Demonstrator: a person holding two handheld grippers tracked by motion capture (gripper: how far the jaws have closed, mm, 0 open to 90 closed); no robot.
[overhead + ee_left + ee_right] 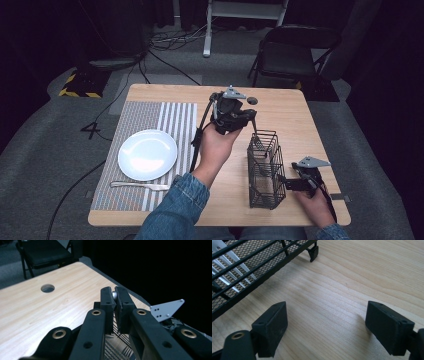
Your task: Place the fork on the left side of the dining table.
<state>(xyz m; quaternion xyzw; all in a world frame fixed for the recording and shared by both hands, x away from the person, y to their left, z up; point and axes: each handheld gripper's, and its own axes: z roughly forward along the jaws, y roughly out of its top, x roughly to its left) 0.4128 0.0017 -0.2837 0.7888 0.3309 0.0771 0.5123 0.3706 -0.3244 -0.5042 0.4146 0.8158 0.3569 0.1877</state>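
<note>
While left gripper (pixel 248 121) clamps one utensil (pixel 114 294), one basket (pixel 265 172).

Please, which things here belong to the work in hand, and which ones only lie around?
In the job: left gripper, jaws shut on a silver piece; wire basket; right gripper, open beside it; probably also plate, placemat, cutlery piece below the plate.
Lying about: folding chair; floor cables.

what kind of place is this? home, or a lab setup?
Most likely a lab or studio data-collection setup, not a home: dark curtained surroundings, loose cables across grey carpet, a hazard-striped stand base, and a folding chair behind a small wooden table staged with a plate.
</note>
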